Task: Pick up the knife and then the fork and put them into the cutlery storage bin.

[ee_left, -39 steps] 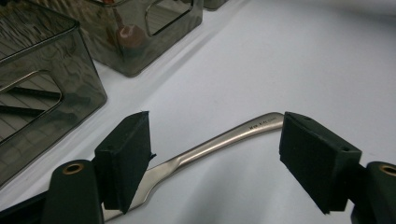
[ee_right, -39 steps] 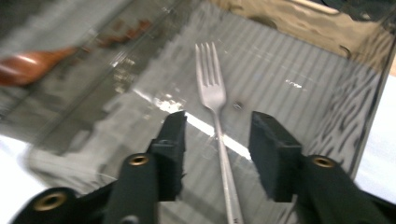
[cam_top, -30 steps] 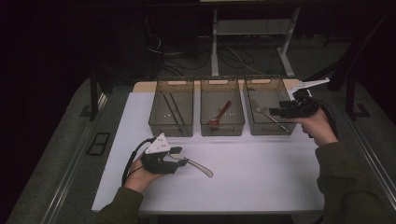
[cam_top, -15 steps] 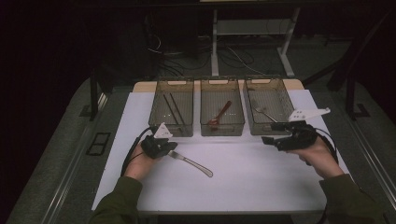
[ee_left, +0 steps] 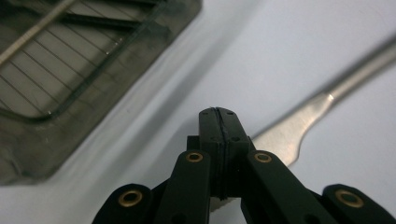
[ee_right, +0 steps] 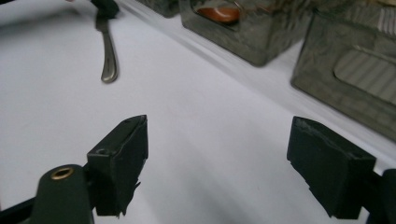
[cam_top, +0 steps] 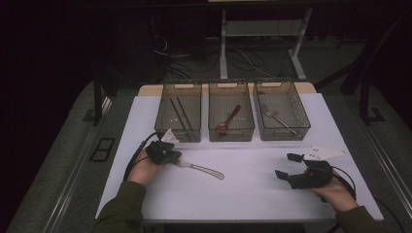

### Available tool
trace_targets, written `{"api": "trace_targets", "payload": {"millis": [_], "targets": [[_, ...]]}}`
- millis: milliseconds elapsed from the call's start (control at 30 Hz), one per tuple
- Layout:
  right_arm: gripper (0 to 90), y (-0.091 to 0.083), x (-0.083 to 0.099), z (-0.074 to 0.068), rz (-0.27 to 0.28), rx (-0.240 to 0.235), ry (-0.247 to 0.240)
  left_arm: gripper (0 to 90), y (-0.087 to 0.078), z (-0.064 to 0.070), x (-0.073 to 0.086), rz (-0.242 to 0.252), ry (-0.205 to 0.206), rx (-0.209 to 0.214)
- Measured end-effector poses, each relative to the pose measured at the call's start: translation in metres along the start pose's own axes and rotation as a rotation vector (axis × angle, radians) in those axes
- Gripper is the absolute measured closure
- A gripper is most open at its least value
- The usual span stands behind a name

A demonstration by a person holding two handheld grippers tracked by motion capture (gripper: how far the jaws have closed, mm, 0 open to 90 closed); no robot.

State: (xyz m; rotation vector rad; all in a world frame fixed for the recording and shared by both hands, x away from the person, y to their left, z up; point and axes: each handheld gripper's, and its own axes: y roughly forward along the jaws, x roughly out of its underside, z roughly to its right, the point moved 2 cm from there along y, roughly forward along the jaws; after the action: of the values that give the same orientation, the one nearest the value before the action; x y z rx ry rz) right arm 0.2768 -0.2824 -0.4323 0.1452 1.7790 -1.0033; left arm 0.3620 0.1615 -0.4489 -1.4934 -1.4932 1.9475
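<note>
Work in hand: sorting cutlery into three clear bins (cam_top: 231, 127) at the far side of the bench (cam_top: 252, 194).
Left tongs (cam_top: 170, 156): appearing to be pinching together on the fork (cam_top: 201, 169), near its tine end; the fork is lying on the bench just before the left bin.
Right tongs (cam_top: 287, 167): standing apart, carrying nothing.
Done: chopsticks (cam_top: 179, 112), spoon (cam_top: 228, 120) and another fork (cam_top: 278, 118) are sitting binned.
Left: lifting this fork, probably into the right bin.
Writing: none readable.
</note>
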Motion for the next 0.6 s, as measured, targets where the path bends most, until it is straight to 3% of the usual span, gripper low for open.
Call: {"api": "trace_targets", "payload": {"millis": [200,333,467,600], "targets": [[19.4,0.0,0.008,0.005,-0.003,0.027,0.013,89.0,-0.008,0.011,0.008,-0.022,0.017,0.03],[19.1,0.0,0.008,0.004,-0.002,0.02,0.004,89.0,-0.011,0.017,0.012,-0.02,0.028,0.057],[19.1,0.001,0.008,0.004,-0.001,0.015,0.002,83.5,-0.016,0.019,0.004,0.076,0.0,0.08],[19.1,0.0,0.008,0.005,0.005,0.01,0.007,70.9,-0.018,0.031,-0.01,0.196,0.027,0.162]]}}
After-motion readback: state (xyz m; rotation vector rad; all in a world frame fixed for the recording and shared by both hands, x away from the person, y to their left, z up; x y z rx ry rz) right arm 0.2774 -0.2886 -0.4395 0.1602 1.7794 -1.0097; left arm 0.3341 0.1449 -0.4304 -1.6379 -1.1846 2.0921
